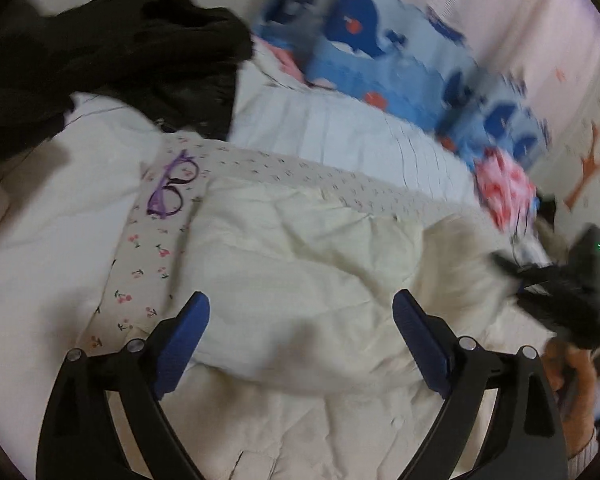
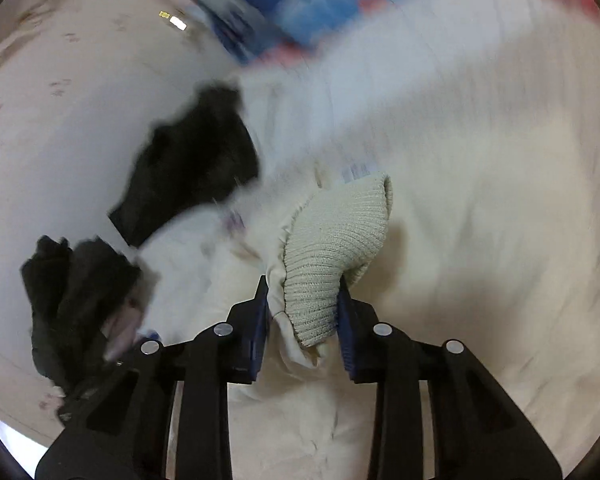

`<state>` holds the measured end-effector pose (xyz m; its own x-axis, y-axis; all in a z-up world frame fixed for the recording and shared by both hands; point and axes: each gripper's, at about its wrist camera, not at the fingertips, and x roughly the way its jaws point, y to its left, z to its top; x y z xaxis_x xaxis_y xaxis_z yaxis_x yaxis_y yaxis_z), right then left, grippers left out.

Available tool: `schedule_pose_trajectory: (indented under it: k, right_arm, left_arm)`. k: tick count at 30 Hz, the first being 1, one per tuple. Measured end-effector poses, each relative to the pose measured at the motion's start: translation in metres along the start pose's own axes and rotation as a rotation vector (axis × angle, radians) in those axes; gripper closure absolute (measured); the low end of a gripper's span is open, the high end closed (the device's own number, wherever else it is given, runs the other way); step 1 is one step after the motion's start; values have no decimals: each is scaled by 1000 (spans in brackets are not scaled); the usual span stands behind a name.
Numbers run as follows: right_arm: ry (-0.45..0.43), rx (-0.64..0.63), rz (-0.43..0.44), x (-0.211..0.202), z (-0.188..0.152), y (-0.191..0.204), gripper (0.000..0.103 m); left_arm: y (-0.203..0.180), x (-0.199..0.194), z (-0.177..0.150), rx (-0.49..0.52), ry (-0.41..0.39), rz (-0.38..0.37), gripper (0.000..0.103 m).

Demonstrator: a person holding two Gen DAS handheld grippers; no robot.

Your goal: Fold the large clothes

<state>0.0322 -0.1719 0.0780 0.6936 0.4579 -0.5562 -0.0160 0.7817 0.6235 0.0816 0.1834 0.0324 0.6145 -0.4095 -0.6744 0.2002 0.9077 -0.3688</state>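
Right gripper (image 2: 302, 312) clamped on the ribbed cuff (image 2: 336, 248) of the cream garment (image 1: 300, 248), apparently to drag that sleeve into a fold, while left gripper (image 1: 300, 336), jaws apart and empty, hovers over the garment's body spread on the bed (image 1: 540, 32).

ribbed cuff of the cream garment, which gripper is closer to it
Right. The right gripper is shut on the ribbed cuff; the left gripper hovers open above the garment's body, off the cuff.

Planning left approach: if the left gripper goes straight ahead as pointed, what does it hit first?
Probably the cream garment: it fills the space ahead of the open left gripper. Depth is unclear.
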Motion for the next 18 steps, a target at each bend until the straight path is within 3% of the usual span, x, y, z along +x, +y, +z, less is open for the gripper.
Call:
schedule_pose_trajectory:
  k: [3,5,7,10,11,13,16,18]
  right_arm:
    - [-152,-27,-21,-45,33,2,74]
    - [-186,-25,-69,-54,43,-15,74]
    - [-144,-22,-156,-44,39,-45,74]
    - [2,0,-267,-6,11,-93,74]
    - [69,16,-312,11,-4,-116,74]
    - [131,67,-306,24,-22,-144,71]
    - [105,115,-254,7,-26,-148,65]
    - [33,66,-277,-14,-22,-127,59]
  left_arm:
    - [12,1,3,-108,-36,-39,9]
    - [13,8,3,-146,-48,-42,8]
    - [9,20,1,-144,-38,-31,8]
    - [2,46,-3,-107,3,21,8]
    - [0,54,-4,-89,23,50,8]
    - [0,84,-12,-23,104,158,7]
    - [1,108,-23,60,178,242,7]
    - [1,99,-18,27,167,234,7]
